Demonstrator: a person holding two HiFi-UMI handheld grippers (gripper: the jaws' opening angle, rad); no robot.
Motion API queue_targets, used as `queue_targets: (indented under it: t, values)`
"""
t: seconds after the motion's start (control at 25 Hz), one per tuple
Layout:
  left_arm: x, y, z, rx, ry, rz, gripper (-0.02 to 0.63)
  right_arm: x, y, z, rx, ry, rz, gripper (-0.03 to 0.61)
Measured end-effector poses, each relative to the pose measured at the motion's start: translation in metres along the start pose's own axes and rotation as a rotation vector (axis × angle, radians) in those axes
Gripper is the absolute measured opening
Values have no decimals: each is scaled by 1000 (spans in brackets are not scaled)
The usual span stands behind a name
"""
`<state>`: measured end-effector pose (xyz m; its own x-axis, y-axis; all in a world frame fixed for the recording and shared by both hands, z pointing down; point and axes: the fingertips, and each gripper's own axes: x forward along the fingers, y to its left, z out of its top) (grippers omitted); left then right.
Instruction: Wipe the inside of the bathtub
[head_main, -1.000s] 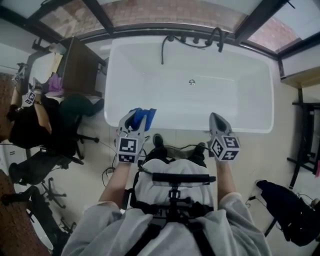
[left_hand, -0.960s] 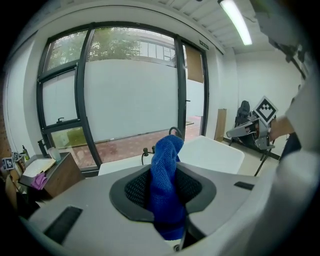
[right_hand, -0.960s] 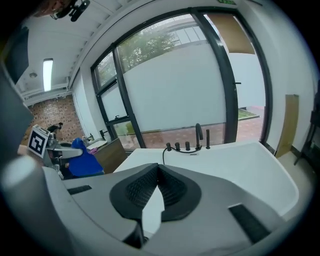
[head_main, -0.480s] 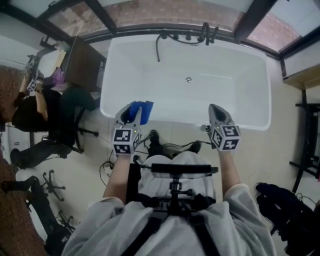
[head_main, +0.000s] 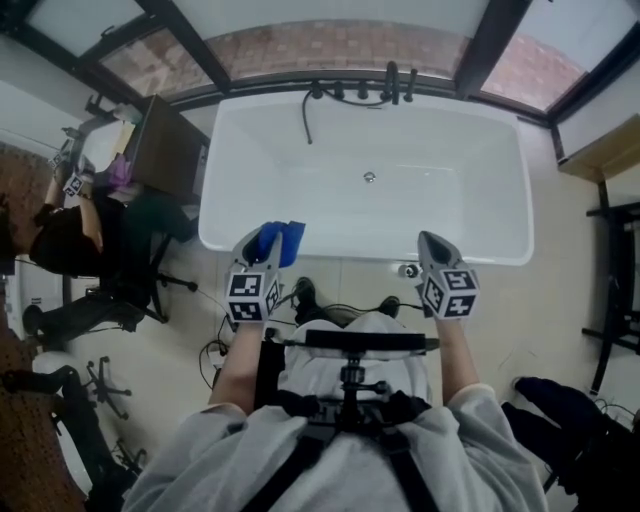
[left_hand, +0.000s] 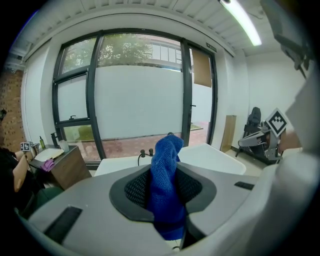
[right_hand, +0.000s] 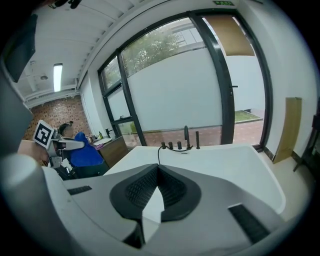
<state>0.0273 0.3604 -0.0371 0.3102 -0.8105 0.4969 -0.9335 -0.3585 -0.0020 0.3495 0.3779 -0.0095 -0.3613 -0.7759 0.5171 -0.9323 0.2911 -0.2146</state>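
The white bathtub (head_main: 500, 215) lies ahead of me, with its drain (head_main: 369, 177) mid-floor and a black faucet set (head_main: 395, 80) on the far rim. My left gripper (head_main: 258, 244) hovers at the near rim's left part, shut on a blue cloth (head_main: 283, 238). In the left gripper view the blue cloth (left_hand: 165, 185) stands up between the pads, with the tub (left_hand: 212, 156) beyond it. My right gripper (head_main: 432, 242) hangs over the near rim's right part. In the right gripper view it (right_hand: 158, 169) is shut with nothing held, pointing at the tub (right_hand: 225, 165).
A person (head_main: 62, 238) sits on an office chair at the left, beside a wooden desk (head_main: 165, 145). Cables trail on the floor by my feet. A dark bag (head_main: 560, 420) and a black rack (head_main: 612, 290) stand at the right. Windows back the tub.
Both grippers stay at the tub's near rim, barely shifted. The head view has drifted a little, so the tub sits slightly lower and more to the left. The cloth remains held.
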Motion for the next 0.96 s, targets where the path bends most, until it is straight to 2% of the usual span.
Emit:
queue_targets:
  t: [0.4,0.96]
  values:
    - [-14,12,-15,-20,16,17,110,-2,0,-5,13,1,-20,-8]
    - [-9,2,-15,-17,17,10,110,1,-5,-5,19,10,-11,-6]
